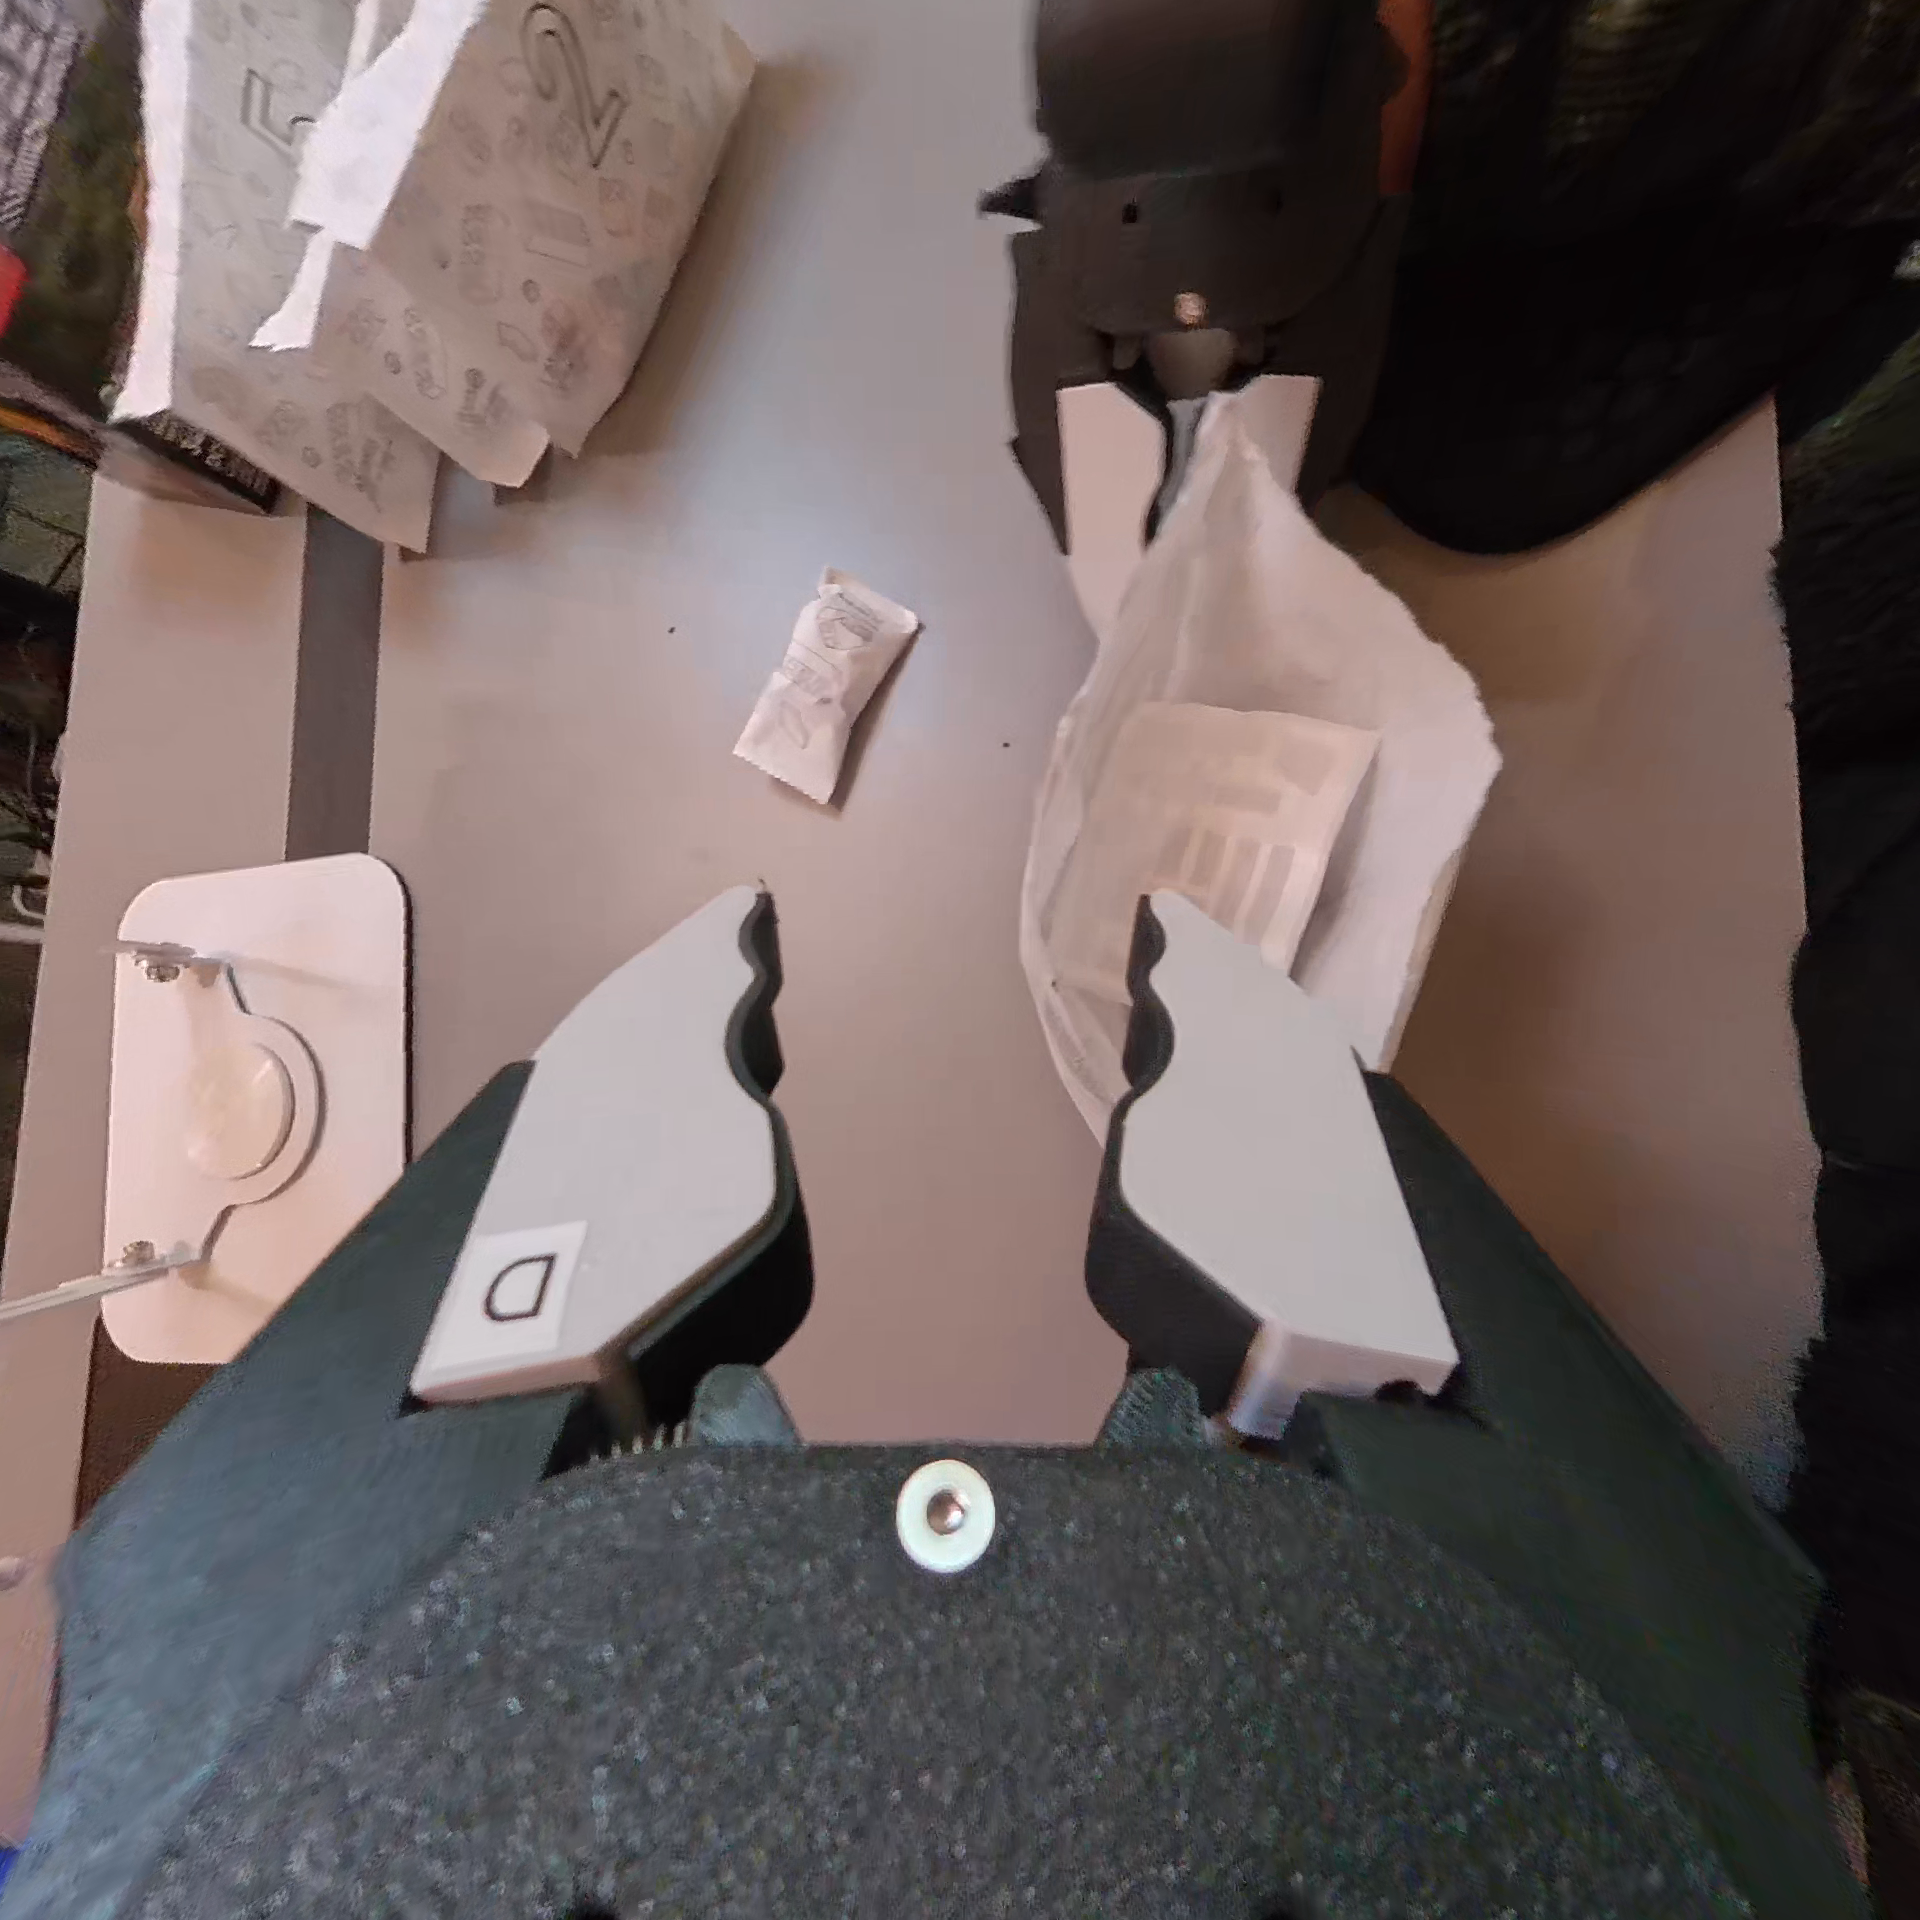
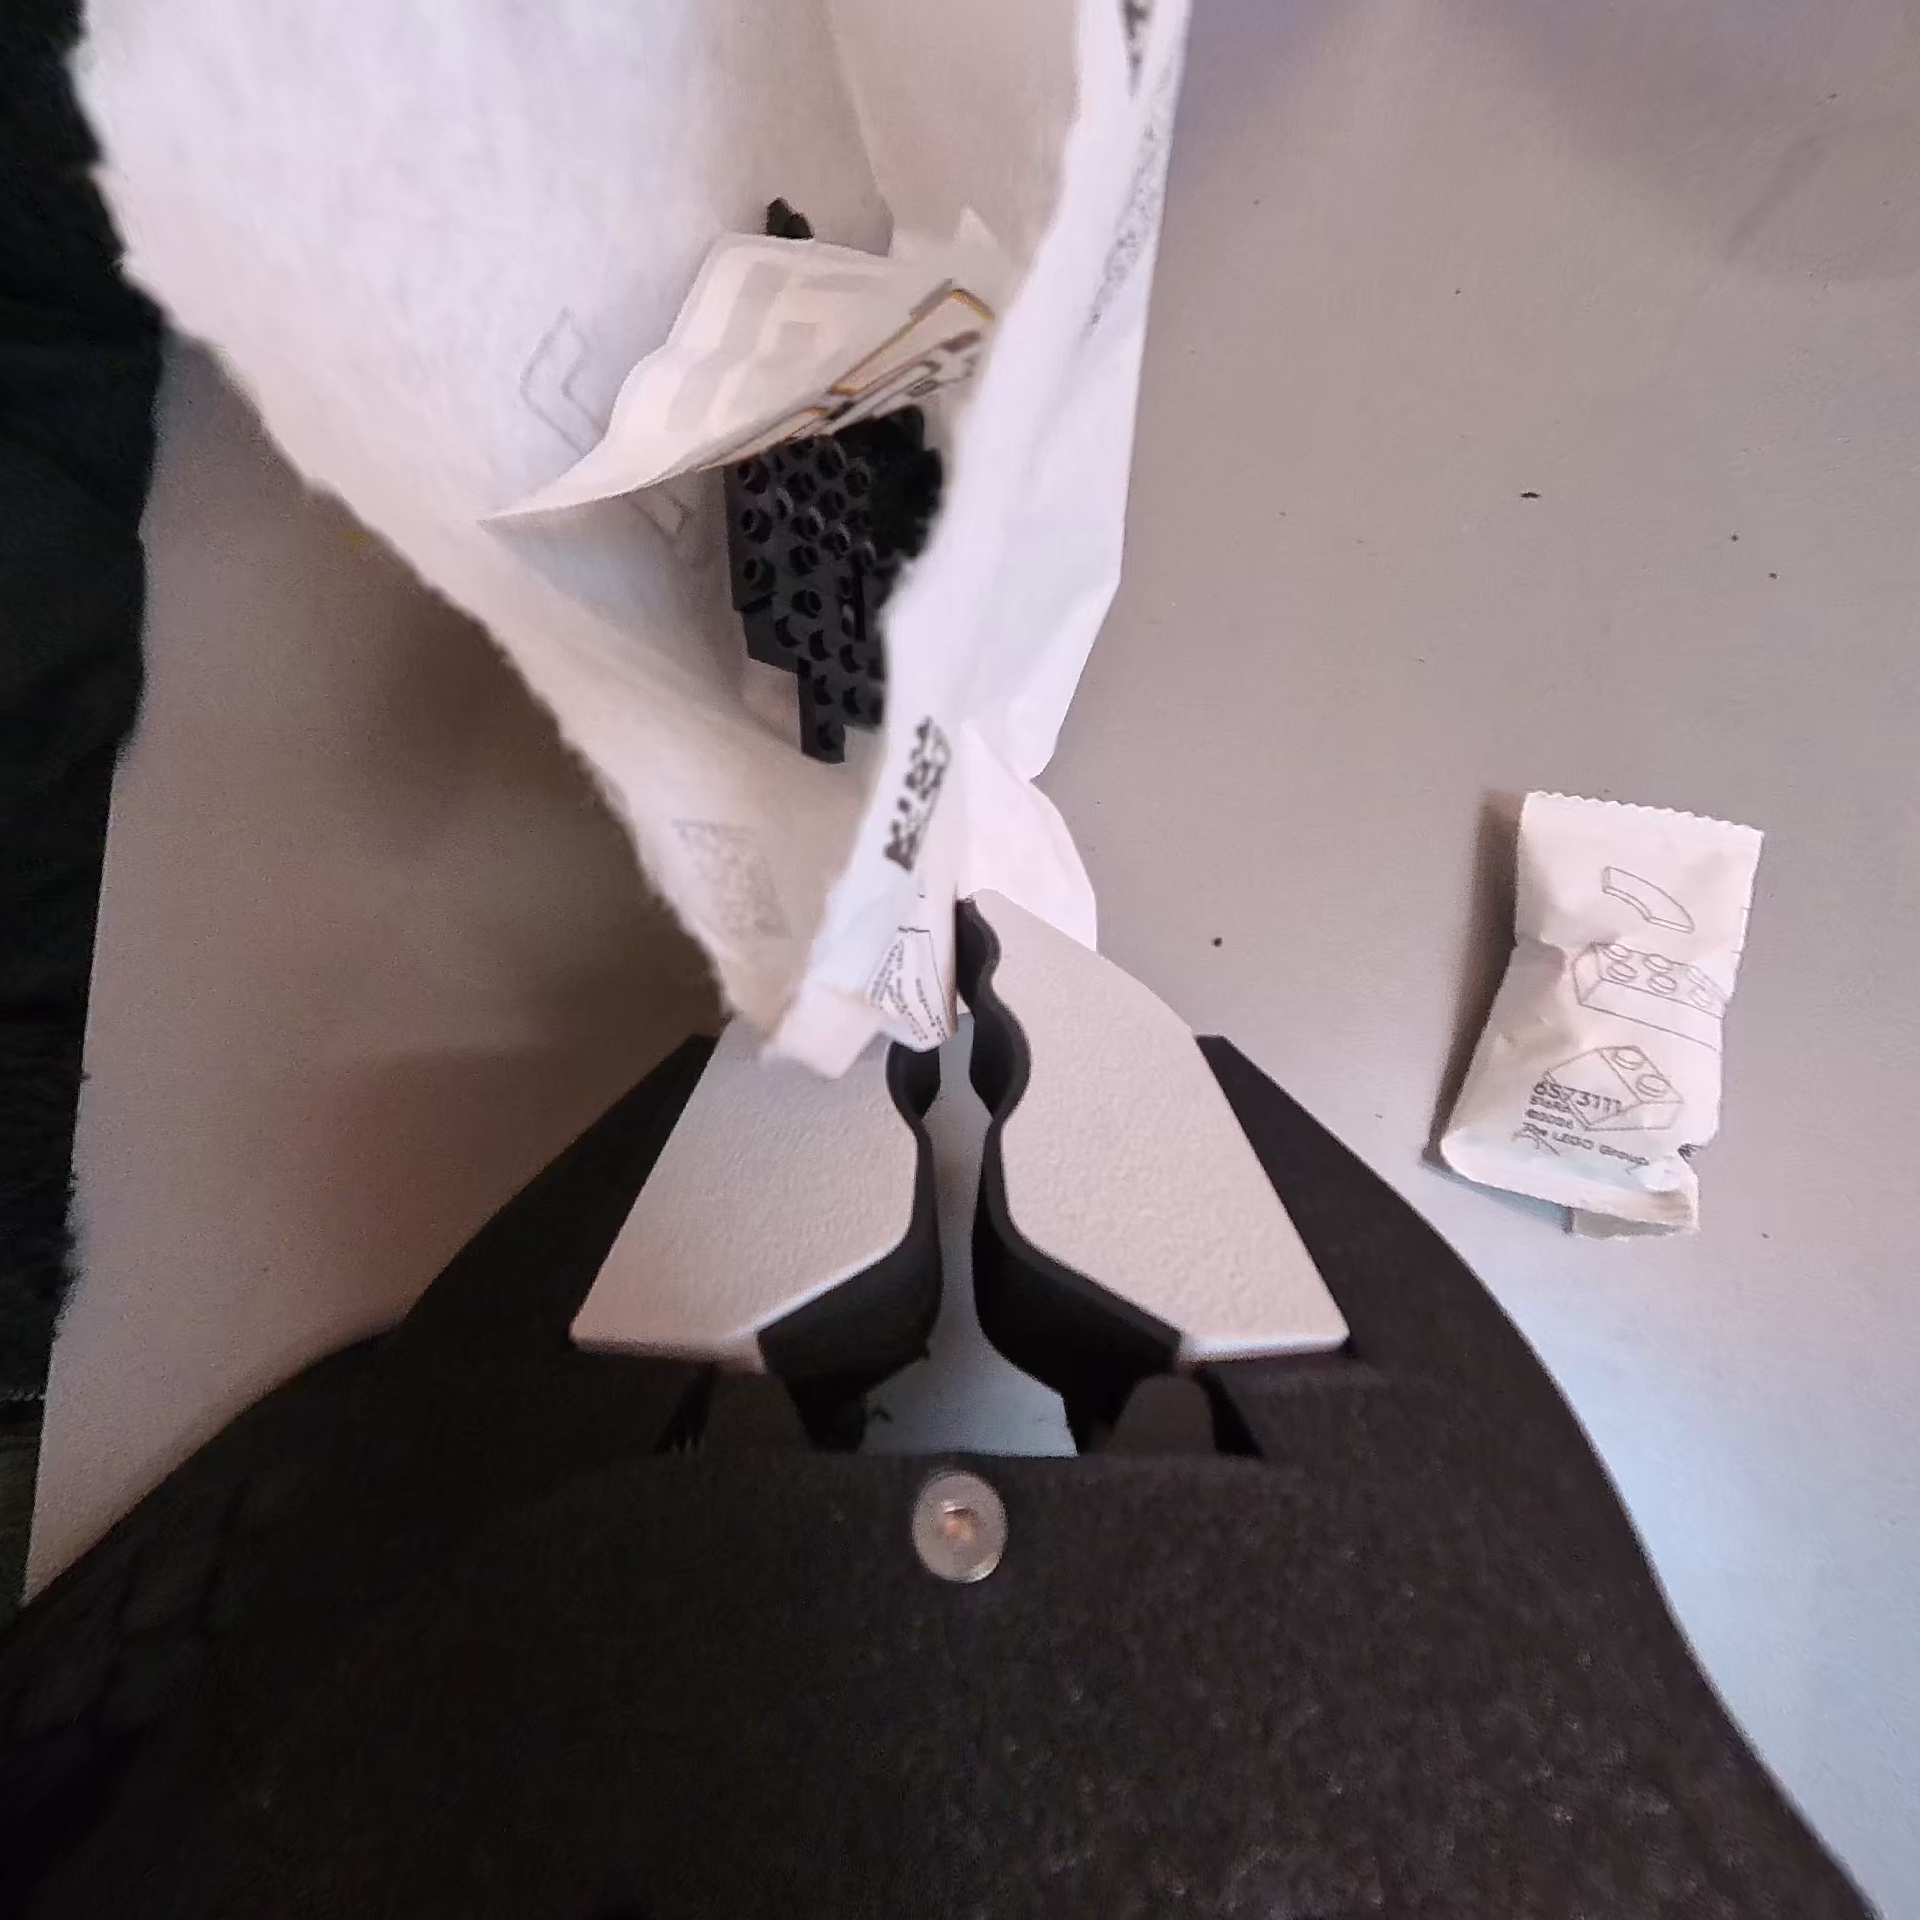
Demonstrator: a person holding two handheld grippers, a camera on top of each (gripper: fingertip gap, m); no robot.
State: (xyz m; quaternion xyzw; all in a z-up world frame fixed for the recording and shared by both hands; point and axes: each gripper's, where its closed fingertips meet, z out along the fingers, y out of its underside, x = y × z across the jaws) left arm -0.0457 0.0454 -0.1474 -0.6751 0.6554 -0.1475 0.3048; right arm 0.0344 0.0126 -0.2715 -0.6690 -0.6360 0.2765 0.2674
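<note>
My right gripper (image 2: 954,940) is shut on the edge of a torn-open white paper bag (image 2: 436,260) and holds it up. Black studded bricks (image 2: 821,582) and a folded white sheet (image 2: 790,353) show inside the bag's mouth. In the left wrist view the same bag (image 1: 1247,665) hangs from the right gripper (image 1: 1190,400) at the far side of the table. My left gripper (image 1: 951,904) is open and empty above the table, its right finger over the bag's lower part. A small sealed white paper packet (image 1: 826,686) lies on the table ahead of the left gripper; it also shows in the right wrist view (image 2: 1600,1008).
The grey table (image 1: 582,727) carries several printed paper bags (image 1: 436,239) at the far left and a white plate with a metal bracket (image 1: 249,1101) at the near left. Dark fabric (image 1: 1662,260) lies along the table's right side.
</note>
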